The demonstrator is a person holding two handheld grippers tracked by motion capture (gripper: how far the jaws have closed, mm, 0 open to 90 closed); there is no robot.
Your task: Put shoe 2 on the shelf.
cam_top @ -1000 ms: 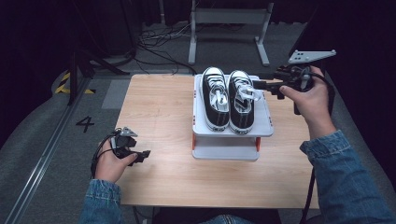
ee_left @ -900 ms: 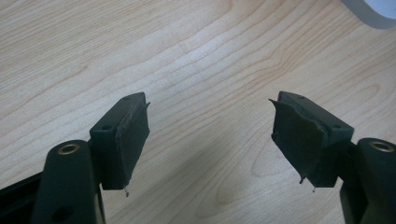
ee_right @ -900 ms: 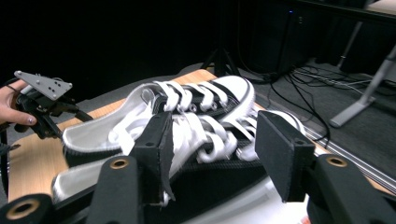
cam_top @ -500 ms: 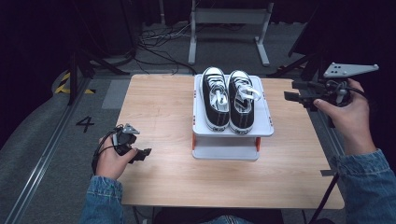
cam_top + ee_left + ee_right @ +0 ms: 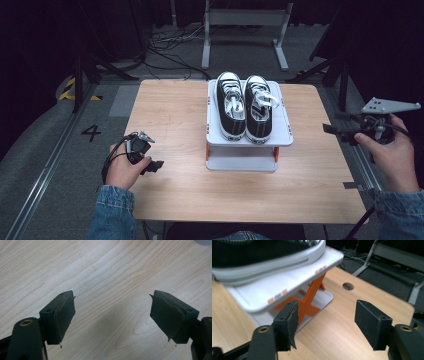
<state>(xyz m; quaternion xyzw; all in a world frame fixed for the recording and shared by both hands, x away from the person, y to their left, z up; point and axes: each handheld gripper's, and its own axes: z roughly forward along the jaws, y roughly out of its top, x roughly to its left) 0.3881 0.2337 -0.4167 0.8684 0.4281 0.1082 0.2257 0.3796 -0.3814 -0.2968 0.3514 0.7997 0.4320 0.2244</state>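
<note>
A pair of black sneakers point(image 5: 244, 107) with white laces stands on the top shelf of a white rack point(image 5: 283, 136) with orange struts, at the back middle of the wooden table point(image 5: 170, 115). My left gripper point(image 5: 157, 164) rests low over the table's front left. It is open over bare wood point(image 5: 112, 296), its jaws having just been opening with nothing between them. My right gripper point(image 5: 328, 129) hangs at the table's right edge and points left at the rack point(image 5: 287, 282). Its jaws point(image 5: 327, 306) have just been opening and hold nothing.
A grey metal frame point(image 5: 245, 20) and loose cables point(image 5: 170, 40) lie on the dark floor behind the table. A painted number 4 point(image 5: 91, 132) marks the floor at the left. A round hole point(image 5: 348, 286) sits in the tabletop beyond the rack.
My right hand has pulled away from the right sneaker, moving right and down to the table's edge, and its jaws stand wider. The left hand has stayed in place.
</note>
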